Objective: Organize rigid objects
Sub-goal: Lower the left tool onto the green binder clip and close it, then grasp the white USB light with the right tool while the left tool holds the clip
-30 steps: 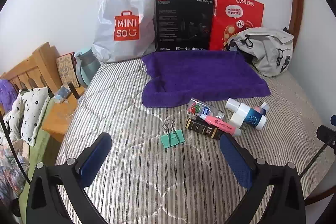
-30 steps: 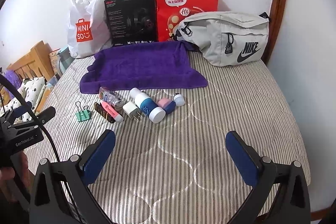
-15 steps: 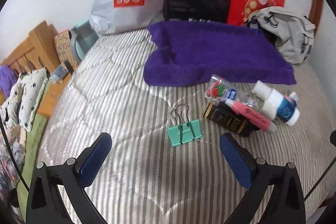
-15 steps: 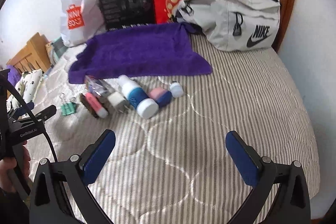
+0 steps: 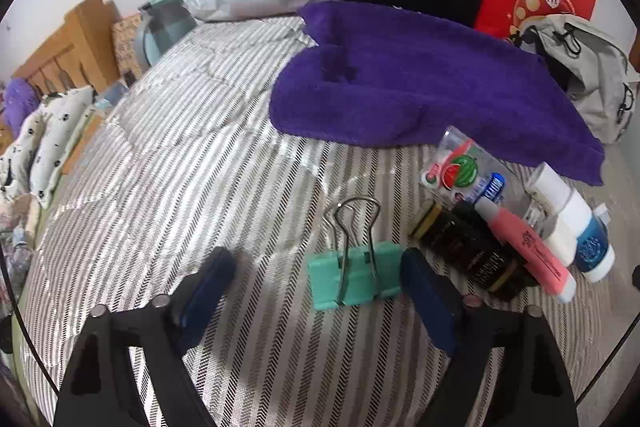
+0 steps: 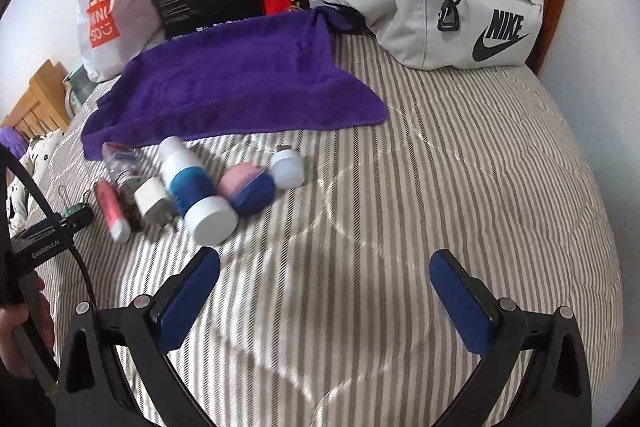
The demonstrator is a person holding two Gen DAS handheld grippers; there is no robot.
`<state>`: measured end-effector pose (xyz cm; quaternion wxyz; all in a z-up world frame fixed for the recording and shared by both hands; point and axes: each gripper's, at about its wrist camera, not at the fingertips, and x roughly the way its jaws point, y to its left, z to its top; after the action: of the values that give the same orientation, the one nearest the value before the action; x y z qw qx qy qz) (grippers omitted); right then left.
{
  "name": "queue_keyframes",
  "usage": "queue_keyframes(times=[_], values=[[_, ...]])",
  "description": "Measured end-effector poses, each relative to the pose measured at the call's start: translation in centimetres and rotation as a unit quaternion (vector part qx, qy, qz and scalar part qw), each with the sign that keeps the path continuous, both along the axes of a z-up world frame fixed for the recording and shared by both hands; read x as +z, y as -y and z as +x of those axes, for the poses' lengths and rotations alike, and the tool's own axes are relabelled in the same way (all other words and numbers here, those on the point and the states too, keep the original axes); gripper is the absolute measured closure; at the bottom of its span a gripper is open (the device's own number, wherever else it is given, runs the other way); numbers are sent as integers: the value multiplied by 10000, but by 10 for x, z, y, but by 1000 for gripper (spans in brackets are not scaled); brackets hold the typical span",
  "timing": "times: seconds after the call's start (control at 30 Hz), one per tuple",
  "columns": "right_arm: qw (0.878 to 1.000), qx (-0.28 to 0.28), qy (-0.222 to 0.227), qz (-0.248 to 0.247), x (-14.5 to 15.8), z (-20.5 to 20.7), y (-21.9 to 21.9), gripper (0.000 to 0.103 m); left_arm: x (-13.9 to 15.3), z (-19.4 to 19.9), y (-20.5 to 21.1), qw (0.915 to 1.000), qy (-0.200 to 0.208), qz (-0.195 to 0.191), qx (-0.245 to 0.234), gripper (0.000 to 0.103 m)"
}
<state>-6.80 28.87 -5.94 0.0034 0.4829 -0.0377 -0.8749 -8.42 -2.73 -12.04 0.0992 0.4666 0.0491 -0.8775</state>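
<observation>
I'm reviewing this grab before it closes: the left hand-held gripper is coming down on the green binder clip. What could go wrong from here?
1. The left hand-held gripper is closing off-centre: one finger sits against the binder clip, the other far off, so the clip may slide or twist.
2. The dark box lies right beside that finger and could get nudged.
3. The soft striped mattress may give under pressure.

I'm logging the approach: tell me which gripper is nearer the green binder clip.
Left. The left gripper has the green binder clip between its closing fingers, nearer the right-hand one, not yet pinched. The right gripper hangs open over bare mattress, far from the clip.
</observation>
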Motion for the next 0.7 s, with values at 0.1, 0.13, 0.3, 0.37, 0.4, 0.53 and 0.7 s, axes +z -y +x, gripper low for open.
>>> queue_keyframes(times=[0.1,0.13,0.3,0.37,0.4,0.53,0.7], values=[[10000,9,-28,-45,-4,-11,-6,0,3,1,0,9999,-111,19,22,45],[10000,10,-29,-66,-6,-15,-8,0,3,2,-1,9999,-166,-3,14,56],[9996,23,-59,-264,-15,-39,-13,0,5,3,-1,9995,-250,-32,-190,61],[9997,34,-80,-226,-18,-49,-12,1,5,3,0,9993,-284,8,-224,61],[9998,53,-76,-188,-20,-53,-11,1,5,3,0,9992,-292,-17,-254,61],[9999,80,-132,-55,-25,-69,-9,2,5,2,-2,9991,-292,-26,-294,61],[9997,85,-143,186,-31,-79,-10,2,5,1,-1,9990,-280,-1,-343,61]])
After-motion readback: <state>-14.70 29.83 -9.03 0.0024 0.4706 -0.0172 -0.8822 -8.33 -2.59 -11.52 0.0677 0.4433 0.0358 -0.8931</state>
